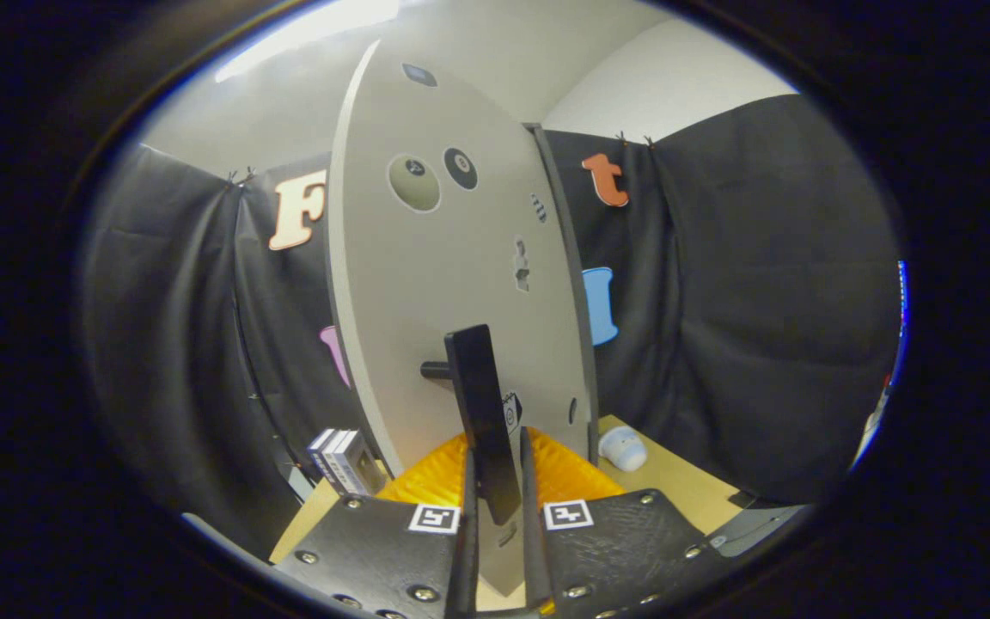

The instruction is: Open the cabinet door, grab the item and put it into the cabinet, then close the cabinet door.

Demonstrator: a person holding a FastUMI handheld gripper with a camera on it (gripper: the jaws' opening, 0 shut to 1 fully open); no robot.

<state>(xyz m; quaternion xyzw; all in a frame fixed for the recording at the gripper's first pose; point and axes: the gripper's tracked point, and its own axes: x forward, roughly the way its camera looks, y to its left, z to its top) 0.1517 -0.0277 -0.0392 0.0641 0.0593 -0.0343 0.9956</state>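
The stiff door was held by its handle (12 o'clock), tool closed on it.

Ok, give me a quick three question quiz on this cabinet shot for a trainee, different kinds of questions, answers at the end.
1. True or false: the gripper has its fingers on either side of the door handle.
2. What lies on the table right of the door? A) a small white item B) a red mug C) a blue bowl
3. Fill in: left of the door's foot stands a small ____.

Key: 1 true. 2 A, the white item. 3 box.
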